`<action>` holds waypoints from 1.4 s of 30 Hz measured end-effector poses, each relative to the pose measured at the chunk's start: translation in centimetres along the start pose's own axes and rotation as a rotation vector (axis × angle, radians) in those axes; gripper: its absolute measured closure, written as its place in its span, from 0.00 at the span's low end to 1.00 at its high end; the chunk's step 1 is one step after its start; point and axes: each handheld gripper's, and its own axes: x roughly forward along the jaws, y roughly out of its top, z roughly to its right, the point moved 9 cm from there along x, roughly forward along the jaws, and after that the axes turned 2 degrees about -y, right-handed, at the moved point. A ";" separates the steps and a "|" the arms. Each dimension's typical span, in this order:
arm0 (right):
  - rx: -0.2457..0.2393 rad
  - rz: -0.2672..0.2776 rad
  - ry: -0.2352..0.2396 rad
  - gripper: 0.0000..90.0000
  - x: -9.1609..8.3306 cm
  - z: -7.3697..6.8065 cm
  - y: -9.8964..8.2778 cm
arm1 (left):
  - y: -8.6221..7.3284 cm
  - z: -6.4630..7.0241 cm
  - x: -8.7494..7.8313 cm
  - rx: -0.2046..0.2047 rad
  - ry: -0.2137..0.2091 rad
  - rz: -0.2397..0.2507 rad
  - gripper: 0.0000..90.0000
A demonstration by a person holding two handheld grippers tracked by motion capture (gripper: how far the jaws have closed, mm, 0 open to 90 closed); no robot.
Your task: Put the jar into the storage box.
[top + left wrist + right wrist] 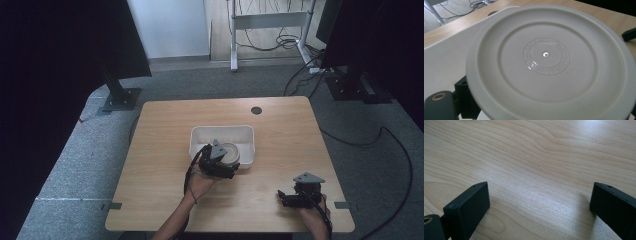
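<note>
A round white lid (546, 65) with embossed ring lettering sits very close in the left gripper view. In the high view the lid (231, 152) is at the front of a white rectangular bin (199, 134) in the middle of the table. My left gripper (230, 162) is at the bin's front rim and appears shut on the lid. One black finger (439, 106) shows under the lid's lower left edge, and the other is hidden. My right gripper (284, 196) rests near the table's front right, open over bare wood (539, 205).
The wooden table (165, 150) has a round cable hole (256, 110) near its back edge. Black stands (120, 95) and cables (390, 135) lie on the grey carpet around the table. A white frame (265, 20) stands at the back.
</note>
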 end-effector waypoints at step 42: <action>0.000 0.000 0.000 0.03 0.0 0.0 0.0 | -2.6 -3.3 5.3 -0.088 0.124 -0.075 0.11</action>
